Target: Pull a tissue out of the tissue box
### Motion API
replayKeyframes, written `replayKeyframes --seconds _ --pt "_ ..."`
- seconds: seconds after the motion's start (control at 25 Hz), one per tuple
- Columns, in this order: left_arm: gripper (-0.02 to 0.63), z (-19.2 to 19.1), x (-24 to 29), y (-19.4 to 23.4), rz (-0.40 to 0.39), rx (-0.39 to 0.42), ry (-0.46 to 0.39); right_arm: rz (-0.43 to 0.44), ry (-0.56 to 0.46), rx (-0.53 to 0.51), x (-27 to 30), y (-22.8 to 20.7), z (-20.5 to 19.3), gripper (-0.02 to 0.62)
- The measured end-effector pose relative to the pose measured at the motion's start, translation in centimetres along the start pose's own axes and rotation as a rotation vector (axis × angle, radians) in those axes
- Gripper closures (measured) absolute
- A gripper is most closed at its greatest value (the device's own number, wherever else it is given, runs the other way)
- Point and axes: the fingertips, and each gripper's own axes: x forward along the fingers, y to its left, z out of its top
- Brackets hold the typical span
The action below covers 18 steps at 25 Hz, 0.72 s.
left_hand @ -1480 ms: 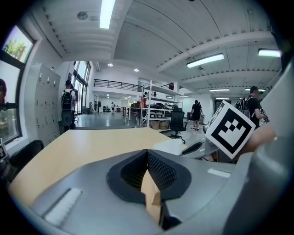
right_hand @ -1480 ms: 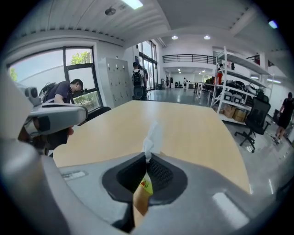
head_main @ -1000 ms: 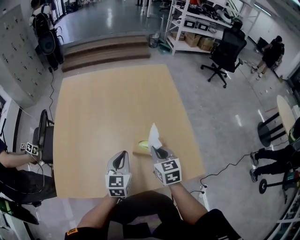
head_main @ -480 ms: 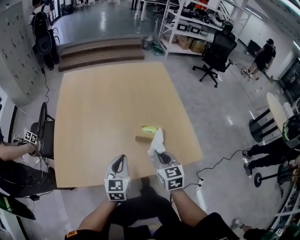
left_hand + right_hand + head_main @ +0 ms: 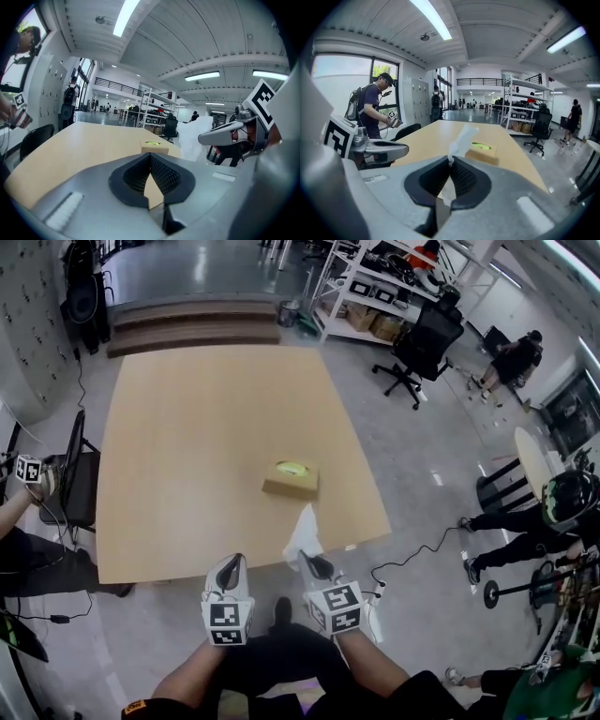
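**Wooden table point(image 5: 187, 427): tissue point(image 5: 304, 532) clear of the tissue box point(image 5: 291, 480)**

Workshop floor, shelving and an office chair lie beyond the box, which sits on the table with its green-rimmed slot facing up. Nearer us than the box, just past the table edge, our right gripper point(image 5: 311, 562) pinches the white tissue, which stands up from the jaw tips, apart from the box. Also nearer us than the box and further left, our left gripper point(image 5: 230, 565) has its 2 jaws pressed together on nothing.
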Motion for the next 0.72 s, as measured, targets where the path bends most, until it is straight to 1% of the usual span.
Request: replayKeyframes --seconds 0.16,0.36,0.56,0.72 --pt "0.588 0.4 -0.6 -1.0 0.002 -0.008 -0.021 0.014 -0.025 -0.009 -1.5 0.0 0.0 0.598" --pt "0.588 0.8 -1.2 -3.2 0.033 -0.006 -0.051 0.046 -0.051 0.008 -3.2 -1.1 -1.7 0.598" --pt "0.588 0.0 -3.0 -6.6 0.106 0.001 -0.04 0.121 -0.057 0.048 -5.1 -2.7 -4.8 0.598" --pt "0.588 -0.8 -4.3 -9.1 0.175 0.008 -0.029 0.178 -0.076 0.056 -6.3 -4.3 -6.6 0.598"
